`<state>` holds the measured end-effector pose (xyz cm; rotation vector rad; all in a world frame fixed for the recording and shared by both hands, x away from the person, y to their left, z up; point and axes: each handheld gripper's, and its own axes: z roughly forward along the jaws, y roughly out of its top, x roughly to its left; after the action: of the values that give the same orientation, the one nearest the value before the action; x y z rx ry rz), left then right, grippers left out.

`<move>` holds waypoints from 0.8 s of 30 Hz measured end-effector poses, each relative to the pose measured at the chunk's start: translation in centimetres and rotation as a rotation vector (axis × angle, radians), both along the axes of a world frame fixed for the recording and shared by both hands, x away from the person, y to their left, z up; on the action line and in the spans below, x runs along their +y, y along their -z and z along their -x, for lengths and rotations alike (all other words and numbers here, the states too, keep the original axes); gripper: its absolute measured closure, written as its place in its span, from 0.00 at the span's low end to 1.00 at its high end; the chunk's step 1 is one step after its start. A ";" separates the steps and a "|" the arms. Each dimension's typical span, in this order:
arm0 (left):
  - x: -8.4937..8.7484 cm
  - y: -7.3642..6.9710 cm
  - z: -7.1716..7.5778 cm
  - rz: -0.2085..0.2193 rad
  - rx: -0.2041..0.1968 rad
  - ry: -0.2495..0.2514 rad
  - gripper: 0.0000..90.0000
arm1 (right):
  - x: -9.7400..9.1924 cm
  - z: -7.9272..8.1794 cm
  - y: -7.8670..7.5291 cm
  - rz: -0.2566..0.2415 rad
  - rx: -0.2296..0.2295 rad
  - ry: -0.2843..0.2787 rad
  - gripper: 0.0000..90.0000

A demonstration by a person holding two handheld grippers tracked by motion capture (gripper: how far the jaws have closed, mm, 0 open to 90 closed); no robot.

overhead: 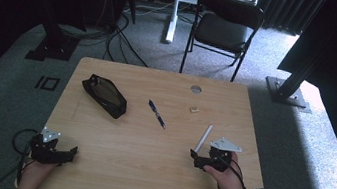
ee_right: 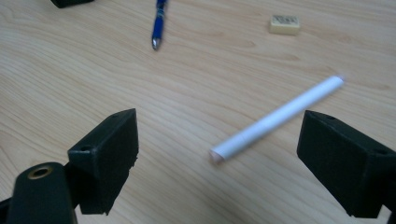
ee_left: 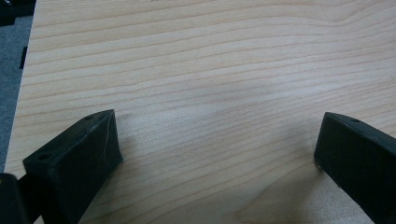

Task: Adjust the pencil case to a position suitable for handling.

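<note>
The approach step appears to be in hand: the right gripper (overhead: 201, 159) is held with jaws spread wide and empty, and the white pen (ee_right: 276, 117) lies flat on the table (overhead: 145, 172) between them — tip toward 1 o'clock in the right gripper view. The left gripper (overhead: 64, 152) rests at 7 o'clock on the table, jaws likewise apart, nothing held. The next move likely calls for lowering and closing across the barrel — squarely, as it may roll.

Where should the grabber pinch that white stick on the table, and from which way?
Best guess: pinch the white stick near its middle, coming down from above with the right gripper, whose open jaws already stand on either side of it. It is thin, straight and lies flat on the table, so the jaws should close across its width, not along it. Its near end, by the jaws, would likely tip.
</note>
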<state>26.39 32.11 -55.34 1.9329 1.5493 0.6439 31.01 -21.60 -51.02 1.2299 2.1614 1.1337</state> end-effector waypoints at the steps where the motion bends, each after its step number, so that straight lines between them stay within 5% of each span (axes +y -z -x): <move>1: 0.0 0.0 0.0 0.000 0.000 0.000 0.01 | 0.3 -0.1 -0.1 -0.003 -0.002 -0.005 0.14; 24: 0.0 0.0 0.0 0.001 0.000 0.000 0.01 | 6.3 -1.8 0.3 0.002 -0.011 -0.104 0.14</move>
<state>26.39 32.10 -55.35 1.9317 1.5499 0.6429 32.79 -15.26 -51.31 1.1194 2.2405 1.1763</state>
